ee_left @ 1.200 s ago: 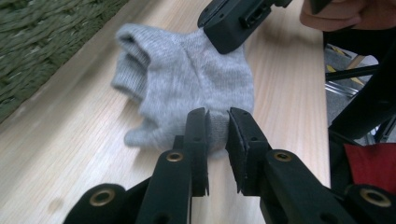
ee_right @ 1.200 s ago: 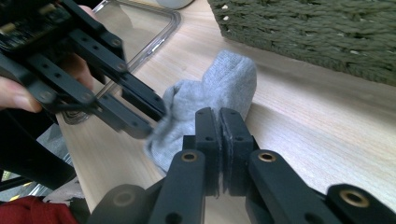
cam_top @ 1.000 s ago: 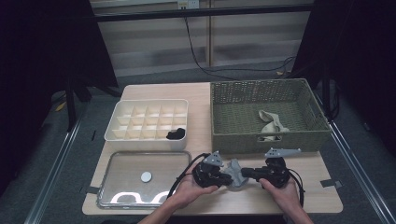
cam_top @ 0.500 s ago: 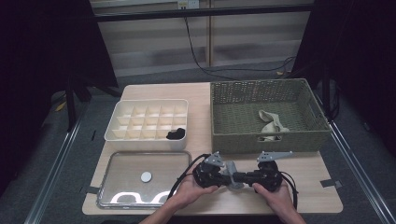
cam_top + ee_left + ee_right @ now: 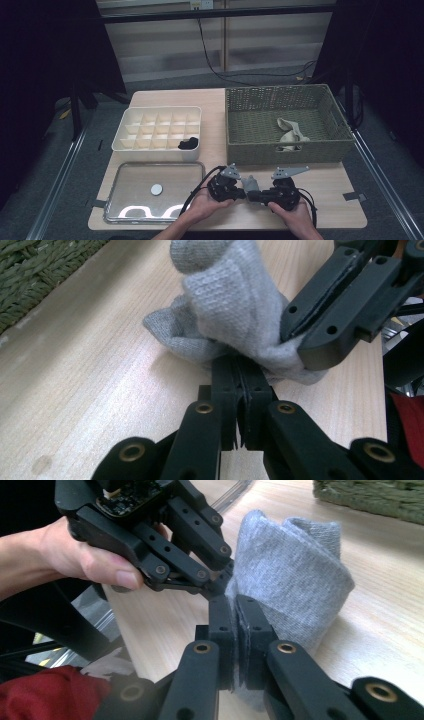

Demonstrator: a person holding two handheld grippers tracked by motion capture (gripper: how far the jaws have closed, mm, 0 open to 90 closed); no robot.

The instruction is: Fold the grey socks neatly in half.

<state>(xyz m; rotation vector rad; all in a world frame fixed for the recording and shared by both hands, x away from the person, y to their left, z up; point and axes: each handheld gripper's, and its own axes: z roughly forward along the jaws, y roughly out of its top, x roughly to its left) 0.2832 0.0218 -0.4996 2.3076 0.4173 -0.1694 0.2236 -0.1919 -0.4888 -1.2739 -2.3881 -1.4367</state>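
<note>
A grey sock lies bunched near the table's front edge between my two grippers. My left gripper points right, and its jaws have just been closing on the sock's lower edge; in the left gripper view its tips pinch the grey fabric. My right gripper points left and is shut on the same sock, its tips clamped on a fold. The two grippers' jaw tips nearly touch; the left gripper sits just above the right one's jaws.
A green wicker basket stands at the back right with a beige sock inside. A white compartment box holds a black item. A clear tray with a white disc sits front left.
The right gripper has shifted slightly left toward the left gripper, and the sock is more bunched between them. The left hand has stayed in place.
</note>
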